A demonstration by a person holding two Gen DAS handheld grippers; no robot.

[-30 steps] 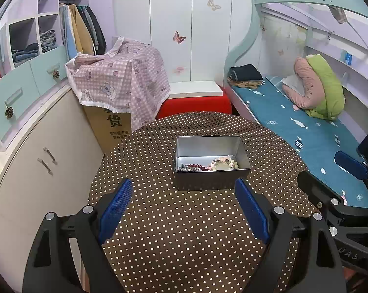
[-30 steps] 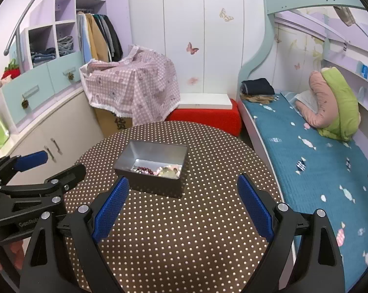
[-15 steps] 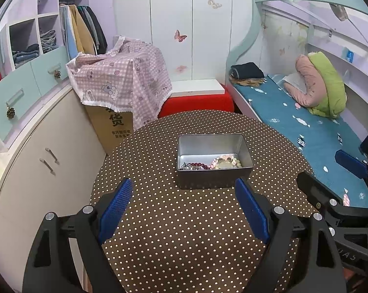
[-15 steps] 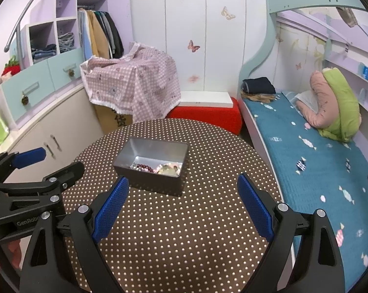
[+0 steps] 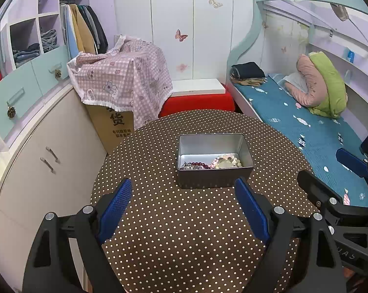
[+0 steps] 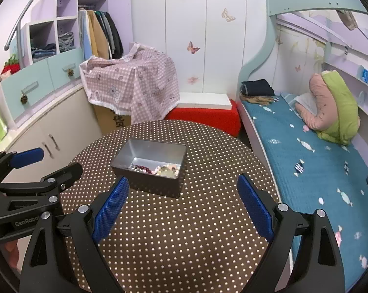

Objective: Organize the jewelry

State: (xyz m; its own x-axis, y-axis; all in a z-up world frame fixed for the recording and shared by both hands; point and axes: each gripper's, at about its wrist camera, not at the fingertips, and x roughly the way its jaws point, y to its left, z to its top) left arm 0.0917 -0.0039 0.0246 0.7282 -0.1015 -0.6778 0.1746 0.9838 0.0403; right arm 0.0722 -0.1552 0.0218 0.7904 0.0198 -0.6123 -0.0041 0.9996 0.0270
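Observation:
A grey metal tin (image 5: 184,146) (image 6: 120,156) stands on the round brown polka-dot table (image 5: 184,232) (image 6: 184,232). Inside lie jewelry pieces: a dark red bead bracelet (image 5: 196,164) (image 6: 141,169) and pale pink and cream beads (image 5: 226,162) (image 6: 167,169). My left gripper (image 5: 184,207) is open and empty, above the table just in front of the tin. My right gripper (image 6: 184,205) is open and empty, in front and to the right of the tin. Each gripper shows at the edge of the other's view (image 5: 330,183) (image 6: 40,168).
A bed with a blue cover (image 5: 306,127) runs along the right. A red stool with a white board (image 5: 198,97) and a cloth-covered cardboard box (image 5: 115,83) stand behind the table. Cabinets and drawers (image 5: 49,146) line the left.
Both grippers have lifted and drawn back slightly, so the tin sits a little higher in the views. Jaws stay open. The tin and jewelry have not moved.

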